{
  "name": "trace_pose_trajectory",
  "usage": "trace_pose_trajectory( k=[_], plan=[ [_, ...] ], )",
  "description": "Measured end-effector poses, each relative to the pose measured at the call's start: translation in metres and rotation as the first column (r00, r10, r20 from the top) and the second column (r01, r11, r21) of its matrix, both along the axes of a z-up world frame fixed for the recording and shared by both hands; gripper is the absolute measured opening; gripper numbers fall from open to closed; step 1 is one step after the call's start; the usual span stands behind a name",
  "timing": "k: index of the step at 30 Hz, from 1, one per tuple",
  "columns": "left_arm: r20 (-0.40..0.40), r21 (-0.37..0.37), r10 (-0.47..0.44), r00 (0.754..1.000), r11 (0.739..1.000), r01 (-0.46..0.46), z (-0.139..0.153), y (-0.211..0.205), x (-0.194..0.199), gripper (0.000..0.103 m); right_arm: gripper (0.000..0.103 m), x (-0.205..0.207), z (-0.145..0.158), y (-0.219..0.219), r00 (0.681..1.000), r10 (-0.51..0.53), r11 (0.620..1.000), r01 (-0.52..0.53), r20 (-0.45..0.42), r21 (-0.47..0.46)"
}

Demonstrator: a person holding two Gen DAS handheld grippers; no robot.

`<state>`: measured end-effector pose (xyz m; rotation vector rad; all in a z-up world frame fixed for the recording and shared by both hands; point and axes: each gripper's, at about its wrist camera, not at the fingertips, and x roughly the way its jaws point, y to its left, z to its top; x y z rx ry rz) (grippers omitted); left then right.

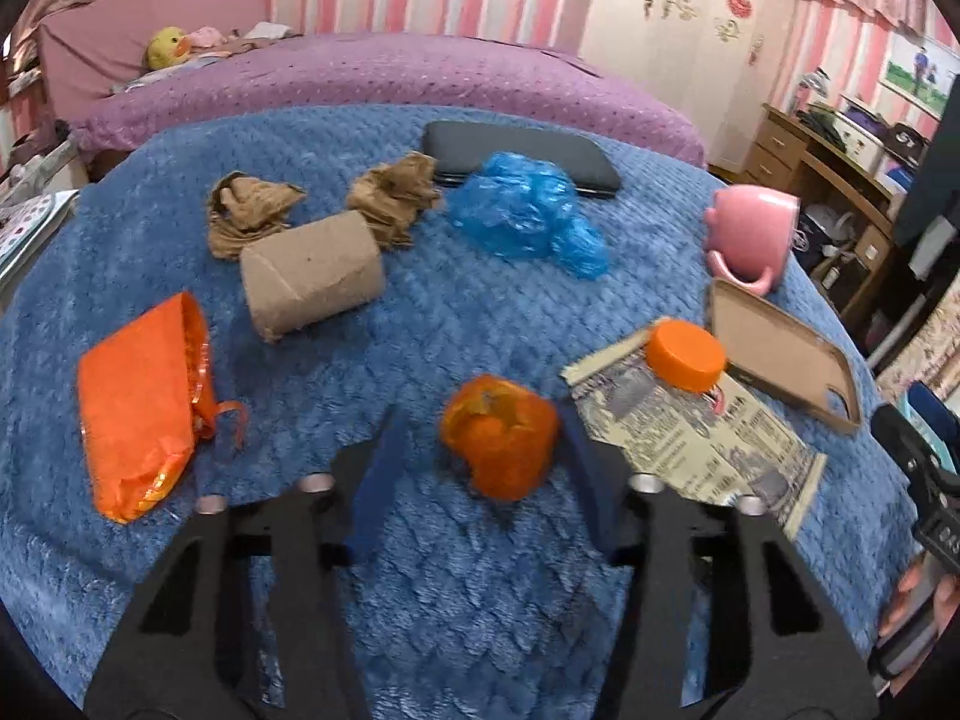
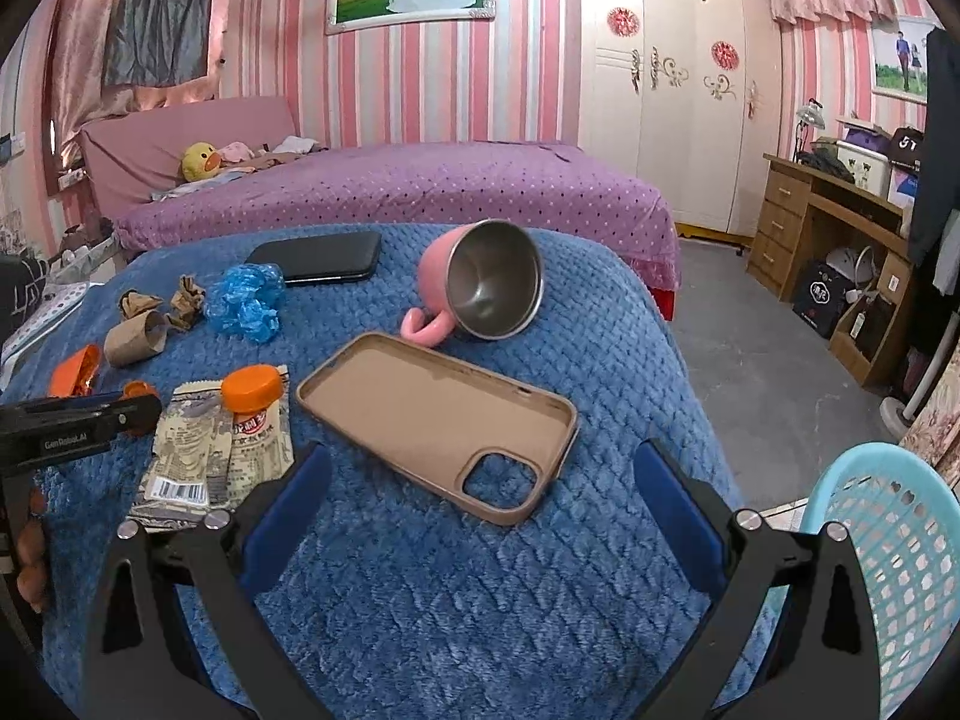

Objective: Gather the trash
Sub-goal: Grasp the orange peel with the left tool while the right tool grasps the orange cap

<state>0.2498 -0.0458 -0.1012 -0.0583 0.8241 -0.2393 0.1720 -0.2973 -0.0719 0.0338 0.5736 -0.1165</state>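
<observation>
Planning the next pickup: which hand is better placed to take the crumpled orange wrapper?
Left. The left gripper already has the orange wrapper between its fingers. The right gripper is open over the phone case, beside the basket.

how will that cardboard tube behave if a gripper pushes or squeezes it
The cardboard tube lies on its side, so a push would probably roll it, though the plush blue blanket may slow that. It looks hollow and thin-walled, likely light and easily crushed.
</observation>
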Motion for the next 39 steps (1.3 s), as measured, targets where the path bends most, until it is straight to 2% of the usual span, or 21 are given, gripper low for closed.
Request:
trace_pose_trajectory(
  k=[2, 5, 10, 15, 21, 23, 25, 29, 31, 32, 34, 38, 39],
  plan=[
    [0.024, 0.013, -0.007, 1.0, 1.0, 0.007, 0.003, -0.003, -0.006, 0.031, 0.098, 0.0, 0.0, 0.0, 1.0, 0.004, 1.0, -0.004, 0.001, 0.004],
    [0.067, 0.035, 0.005, 0.998, 0.999, -0.008, 0.01, -0.001, -0.017, 0.027, 0.098, 0.0, 0.001, 0.002, 1.0, 0.009, 1.0, -0.009, 0.005, 0.004],
    [0.116, 0.043, 0.078, 0.99, 0.996, -0.083, 0.019, 0.023, -0.029, 0.026, 0.098, 0.002, 0.003, 0.018, 0.999, 0.045, 0.998, -0.045, 0.001, -0.045],
    [0.165, 0.073, 0.184, 0.969, 0.977, -0.198, 0.022, 0.052, -0.033, 0.026, 0.098, 0.012, 0.007, 0.042, 0.994, 0.107, 0.993, -0.107, -0.005, -0.057],
    [0.144, 0.091, 0.243, 0.959, 0.962, -0.257, 0.016, 0.062, -0.029, 0.026, 0.097, 0.044, 0.005, 0.075, 0.983, 0.181, 0.982, -0.183, -0.042, -0.052],
    [0.139, 0.092, 0.249, 0.958, 0.96, -0.263, 0.014, 0.064, -0.029, 0.026, 0.09, 0.055, 0.0, 0.087, 0.976, 0.207, 0.975, -0.211, -0.073, -0.062],
    [0.123, 0.082, 0.254, 0.96, 0.961, -0.264, 0.012, 0.066, -0.026, 0.027, 0.076, 0.068, -0.006, 0.098, 0.964, 0.24, 0.967, -0.248, -0.114, -0.065],
    [0.091, 0.061, 0.254, 0.963, 0.964, -0.26, 0.008, 0.071, -0.023, 0.027, 0.065, 0.088, -0.014, 0.114, 0.942, 0.293, 0.952, -0.304, -0.164, -0.044],
    [0.09, 0.061, 0.249, 0.964, 0.965, -0.255, 0.007, 0.069, -0.023, 0.028, 0.054, 0.096, -0.019, 0.12, 0.934, 0.303, 0.948, -0.316, -0.191, -0.043],
    [0.088, 0.063, 0.247, 0.965, 0.966, -0.253, 0.007, 0.069, -0.023, 0.029, 0.053, 0.098, -0.022, 0.121, 0.929, 0.308, 0.946, -0.323, -0.204, -0.039],
    [0.081, 0.062, 0.24, 0.967, 0.967, -0.246, 0.006, 0.068, -0.022, 0.03, 0.04, 0.099, -0.022, 0.122, 0.923, 0.326, 0.941, -0.338, -0.202, -0.027],
    [0.067, 0.044, 0.226, 0.972, 0.973, -0.229, 0.004, 0.069, -0.021, 0.041, 0.04, 0.092, -0.017, 0.118, 0.933, 0.322, 0.944, -0.329, -0.161, -0.015],
    [0.065, 0.037, 0.221, 0.973, 0.974, -0.223, 0.004, 0.069, -0.021, 0.05, 0.04, 0.088, -0.015, 0.115, 0.937, 0.317, 0.946, -0.323, -0.148, -0.014]
  ],
)
